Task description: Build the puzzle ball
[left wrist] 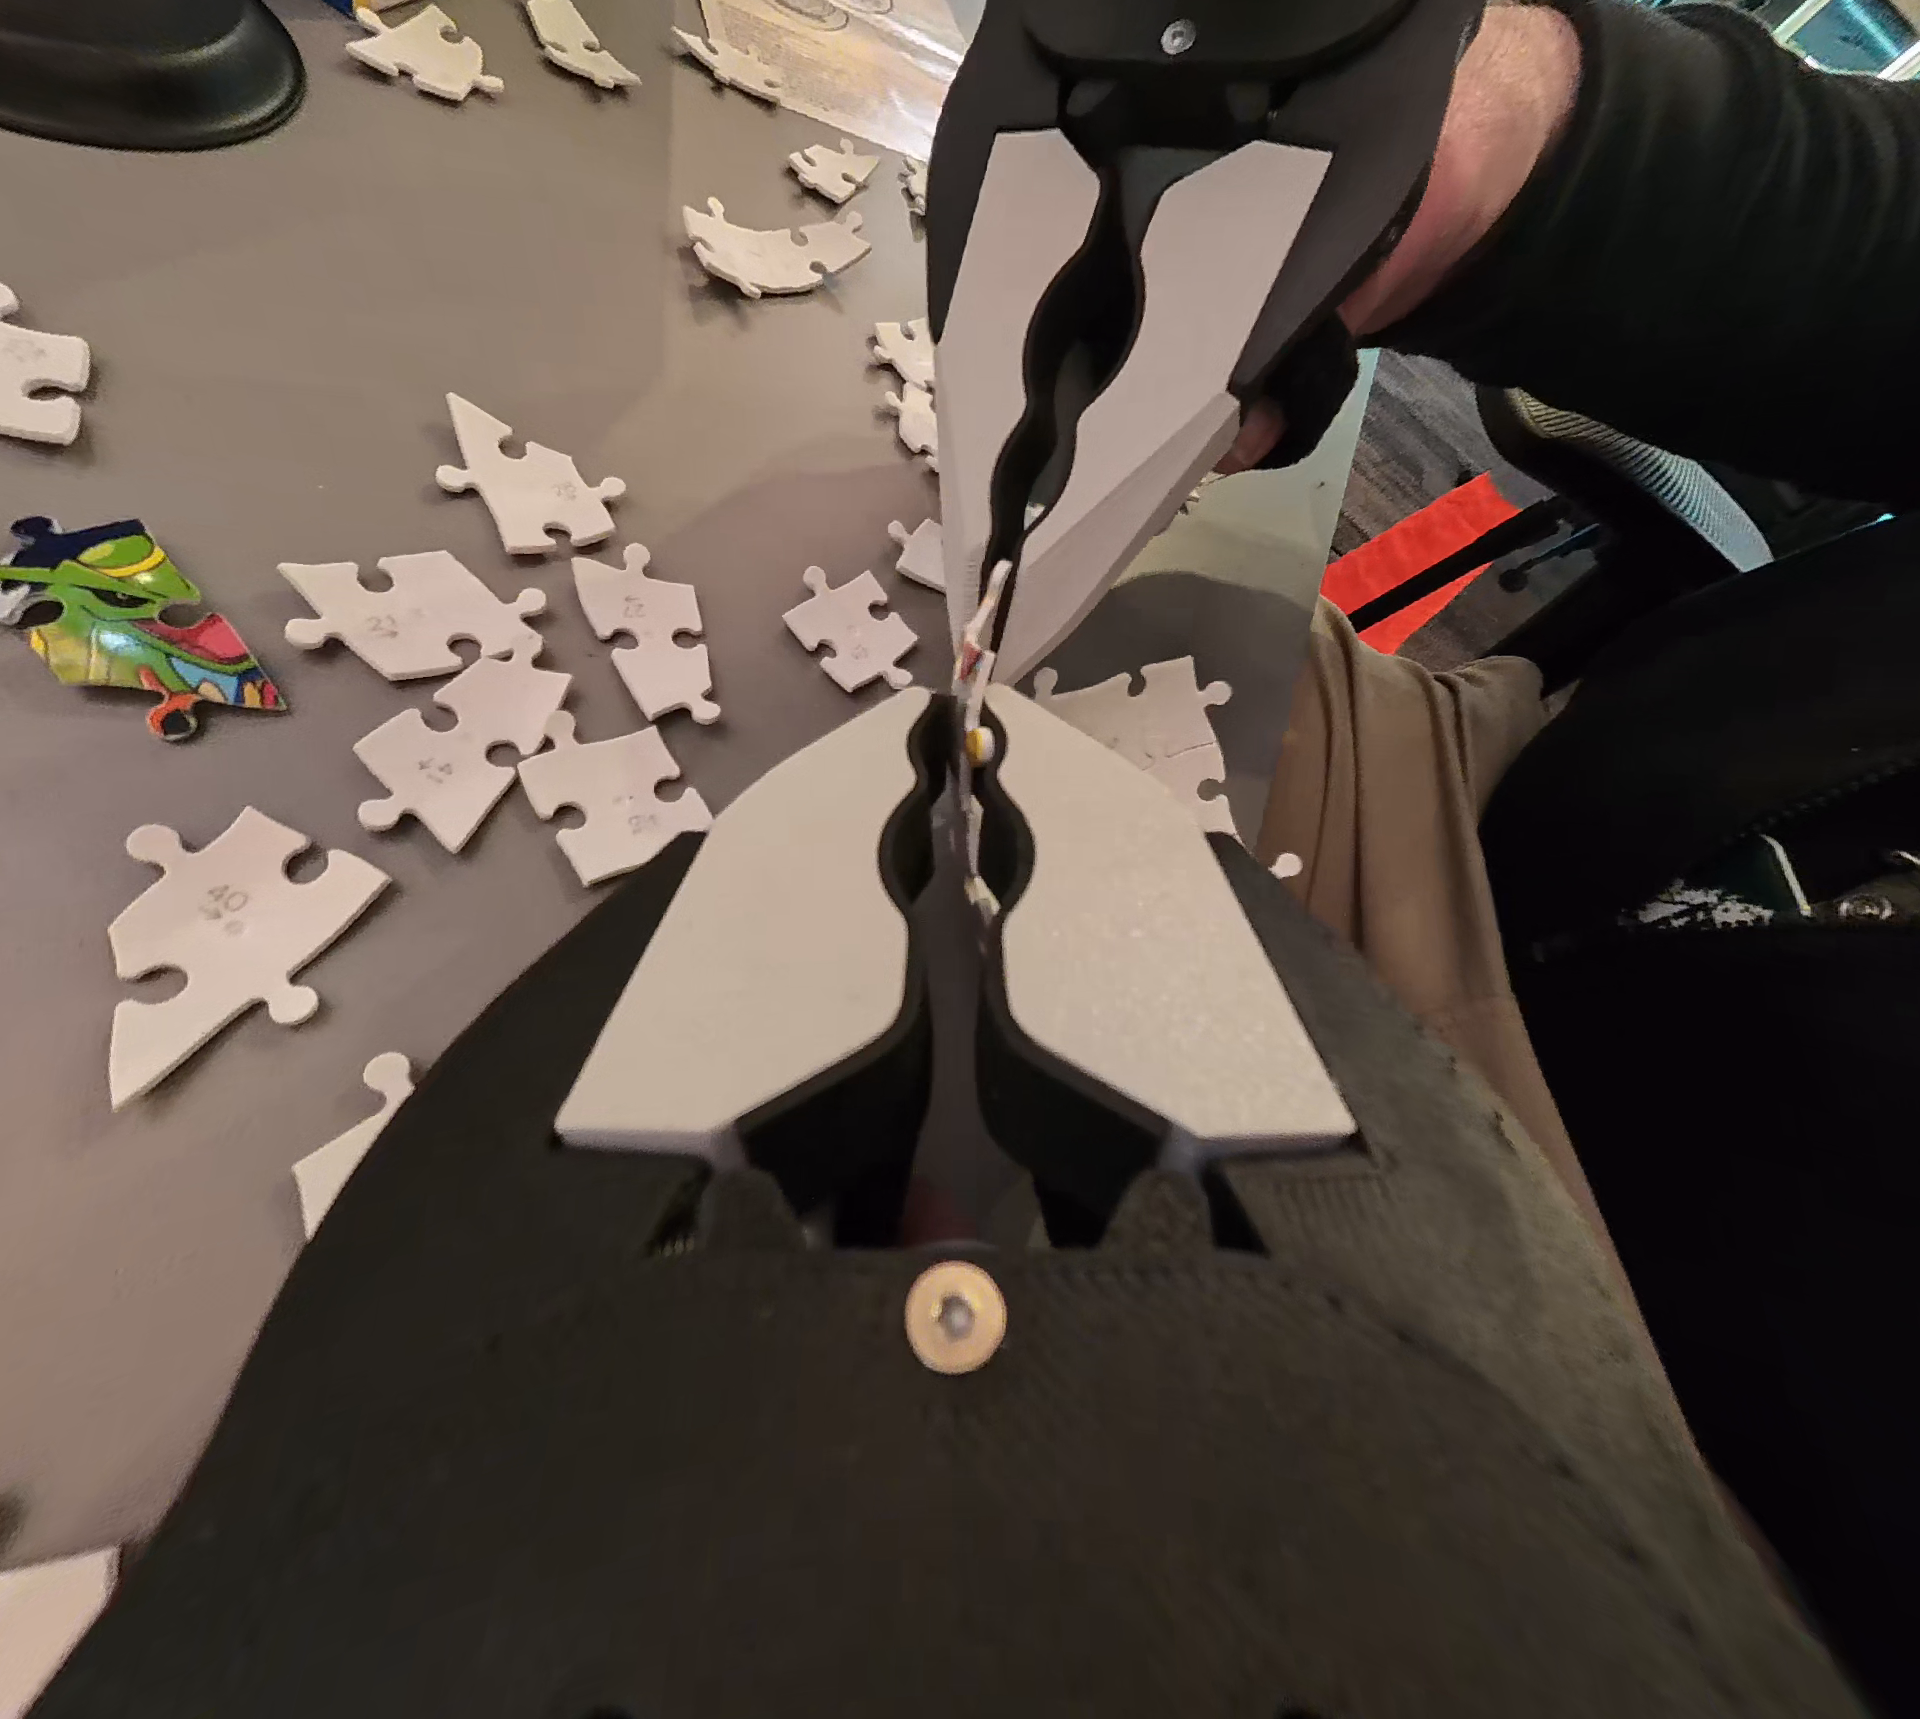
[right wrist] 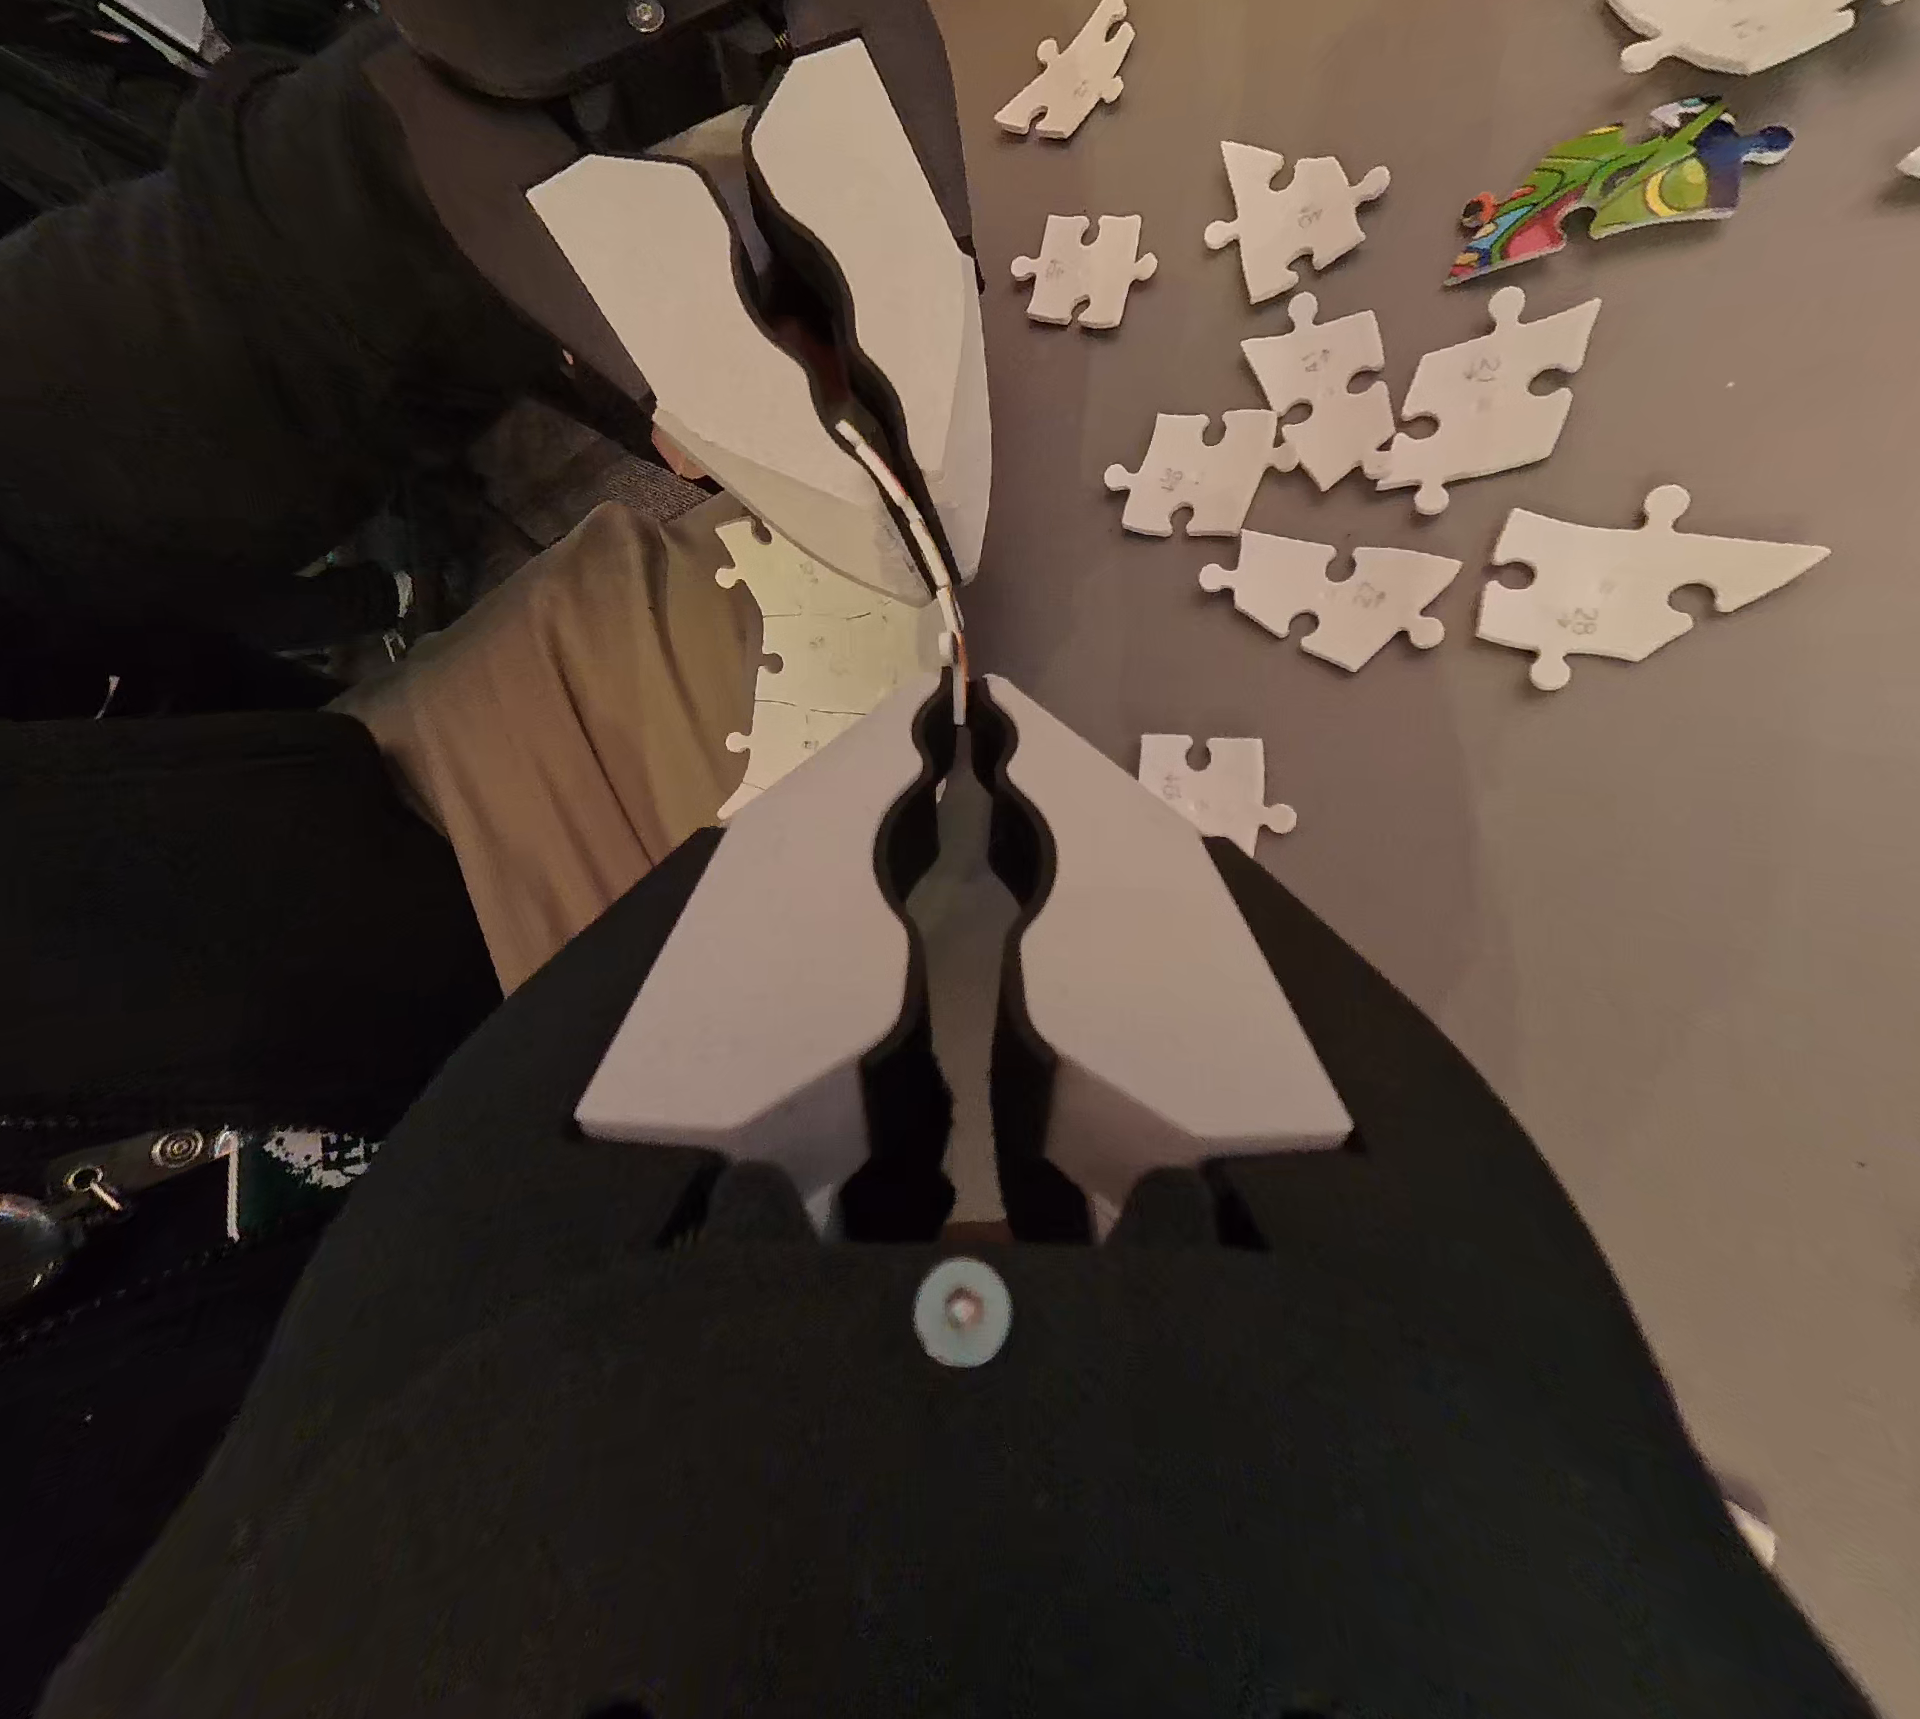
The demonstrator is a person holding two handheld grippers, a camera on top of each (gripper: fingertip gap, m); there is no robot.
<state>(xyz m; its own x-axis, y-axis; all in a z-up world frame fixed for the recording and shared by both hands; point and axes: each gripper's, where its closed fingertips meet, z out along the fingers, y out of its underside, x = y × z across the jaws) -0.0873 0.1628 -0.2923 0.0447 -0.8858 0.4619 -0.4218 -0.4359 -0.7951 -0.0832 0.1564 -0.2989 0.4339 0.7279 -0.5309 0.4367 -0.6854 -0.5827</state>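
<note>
left tongs (left wrist: 961,713) – clamped on an edge-on puzzle piece (left wrist: 977,739) | right tongs (right wrist: 961,693) – pinching a second piece (left wrist: 987,620), tip to tip | loose white pieces (left wrist: 436,609) left of left tongs, on grey worktop (left wrist: 260,267)

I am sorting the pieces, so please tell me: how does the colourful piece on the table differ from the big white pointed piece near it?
The colourful piece lies printed side up, green and red; the white pointed piece lies blank side up. The colourful piece lies farther from the left gripper than the white one. Both rest flat on the grey table, untouched.

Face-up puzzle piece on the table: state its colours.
Mostly green, with red, blue, orange; clearest in left wrist view.
</note>
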